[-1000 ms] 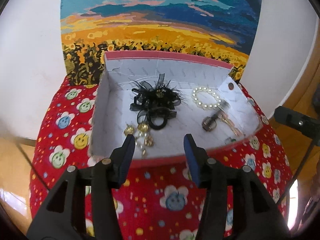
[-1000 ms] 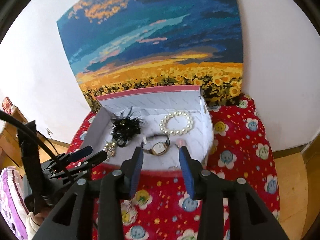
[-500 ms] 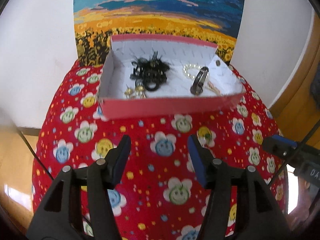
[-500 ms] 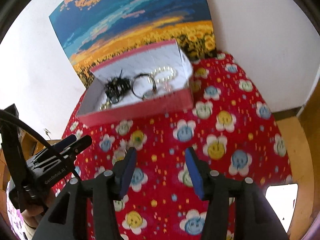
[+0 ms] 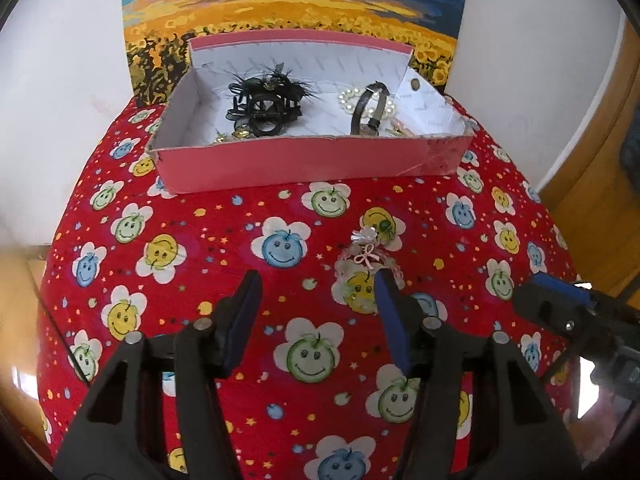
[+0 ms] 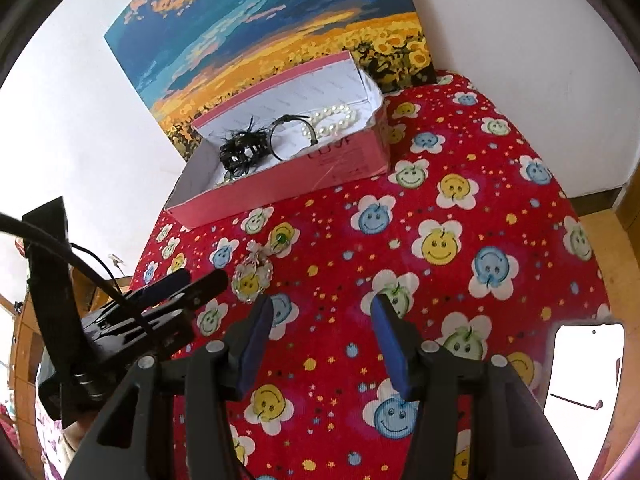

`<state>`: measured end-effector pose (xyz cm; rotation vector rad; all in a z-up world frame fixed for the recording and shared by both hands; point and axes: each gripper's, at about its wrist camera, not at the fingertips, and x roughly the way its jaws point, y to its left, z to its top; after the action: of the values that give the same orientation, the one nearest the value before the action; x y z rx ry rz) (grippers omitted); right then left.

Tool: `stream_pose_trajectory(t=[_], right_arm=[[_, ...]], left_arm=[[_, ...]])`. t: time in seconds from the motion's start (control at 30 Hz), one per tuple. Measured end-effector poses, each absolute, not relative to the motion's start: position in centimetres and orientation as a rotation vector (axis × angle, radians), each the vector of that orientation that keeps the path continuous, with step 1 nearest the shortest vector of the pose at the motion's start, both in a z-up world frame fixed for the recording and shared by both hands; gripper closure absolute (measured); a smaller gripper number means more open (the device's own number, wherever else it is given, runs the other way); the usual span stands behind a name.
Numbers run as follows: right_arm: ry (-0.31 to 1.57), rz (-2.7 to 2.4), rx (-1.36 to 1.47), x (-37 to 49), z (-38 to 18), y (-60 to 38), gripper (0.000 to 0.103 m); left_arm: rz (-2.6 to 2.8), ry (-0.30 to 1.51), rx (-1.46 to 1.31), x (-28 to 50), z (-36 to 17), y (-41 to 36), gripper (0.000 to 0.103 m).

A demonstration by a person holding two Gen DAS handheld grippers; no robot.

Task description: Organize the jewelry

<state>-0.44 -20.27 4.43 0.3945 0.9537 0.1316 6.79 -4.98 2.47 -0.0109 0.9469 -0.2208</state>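
Observation:
A pink box (image 5: 312, 160) (image 6: 320, 176) sits at the far side of the red cloth. It holds a black feathered hair clip (image 5: 264, 100) (image 6: 240, 148), a pearl bracelet (image 5: 348, 100) (image 6: 332, 118), a watch (image 5: 370, 108) (image 6: 288, 136) standing on edge, and gold earrings (image 5: 236, 134). On the cloth lies a pale beaded bracelet (image 5: 364, 264) (image 6: 252, 272) with a pink bow. My left gripper (image 5: 316, 280) (image 6: 188, 284) hovers just short of it. Its jaws are closing with nothing between them, and its right finger hides part of the bracelet. My right gripper (image 6: 320, 302) (image 5: 548, 300) is open and empty over bare cloth.
A sunflower painting (image 5: 296, 4) leans on the white wall behind the box. The red smiley-flower cloth (image 5: 200, 240) drops away at its rounded edges to a wooden floor. A small green bead (image 5: 384, 224) lies beyond the pale bracelet. A white sheet (image 6: 588, 360) lies low on the right.
Both grippers have pulled back from the box toward the near side of the cloth. The watch now stands on edge instead of lying flat. The pale bracelet has come into view.

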Motion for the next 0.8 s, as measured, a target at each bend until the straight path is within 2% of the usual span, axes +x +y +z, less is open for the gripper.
stream_pose_trajectory(t=[0.03, 0.13, 0.57, 0.6, 0.63, 0.8], right_arm=[[0.955, 0.134, 0.399, -0.5, 4.3, -20.3, 0.049], [0.964, 0.170, 0.436, -0.5, 4.2, -20.7, 0.048], [0.959, 0.209, 0.462, -0.4, 3.9, -21.4, 0.047], [0.960, 0.210, 0.465, -0.3, 3.9, -21.4, 0.047], [0.962, 0.211, 0.469, -0.3, 3.7, -21.4, 0.047], [0.977, 0.209, 0.475, 0.0, 3.4, -21.4, 0.047]], left_arm=[[-0.233, 0.951, -0.002, 6.8, 2.3, -5.3, 0.072], [-0.258, 0.967, 0.008, 7.0, 1.9, -6.0, 0.091], [-0.214, 0.954, 0.051, 7.9, 0.6, -7.4, 0.093], [-0.213, 0.951, 0.059, 7.9, 0.6, -7.5, 0.094], [-0.215, 0.947, 0.066, 7.9, 0.6, -7.6, 0.102], [-0.220, 0.935, 0.050, 7.8, 0.8, -7.3, 0.103]])
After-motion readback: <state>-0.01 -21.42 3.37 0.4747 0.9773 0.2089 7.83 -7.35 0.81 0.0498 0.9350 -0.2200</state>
